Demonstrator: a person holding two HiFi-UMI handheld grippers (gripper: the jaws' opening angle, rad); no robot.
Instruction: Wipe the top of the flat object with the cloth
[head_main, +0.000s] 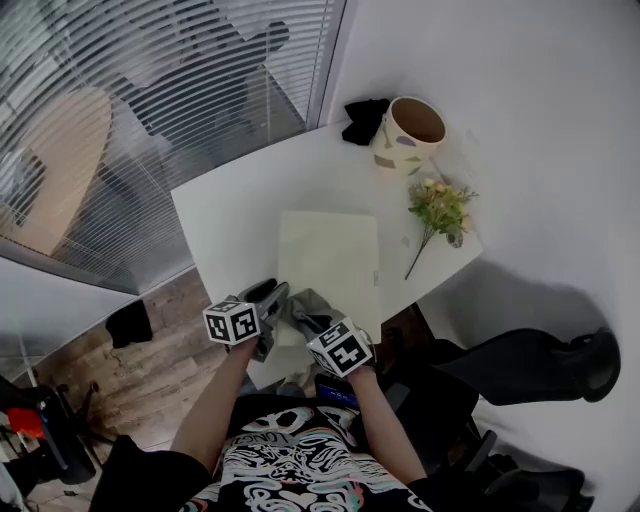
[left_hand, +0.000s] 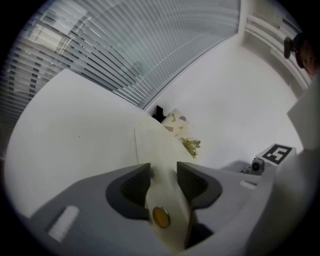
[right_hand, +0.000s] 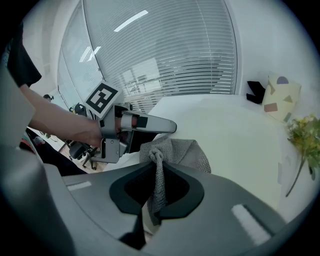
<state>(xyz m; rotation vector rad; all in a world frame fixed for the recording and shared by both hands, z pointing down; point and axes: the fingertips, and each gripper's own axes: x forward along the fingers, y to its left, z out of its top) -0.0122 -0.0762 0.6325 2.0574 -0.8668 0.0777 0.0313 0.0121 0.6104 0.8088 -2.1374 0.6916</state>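
An office or meeting room is suggested. A white table (head_main: 230, 215) is set in a corner against a glass partition hung with slatted blinds (head_main: 150, 110), beyond which a round wooden table (head_main: 60, 165) is seen. A black office chair (head_main: 540, 365) is parked beside the white table, and strip ceiling lights (right_hand: 131, 20) are seen through the glass.

In corner: white table (head_main: 230, 205); slatted blinds (head_main: 190, 90) left (glass behind); white wall (head_main: 530, 100) right; wood floor (head_main: 160, 370) below.

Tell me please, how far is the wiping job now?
Done: both grasps. The left tongs clamp the near edge of the cream flat rectangular pad; the right tongs pinch the grey woven cloth. In hand: the cloth sits at the pad's near edge. Left: apparently the whole top.
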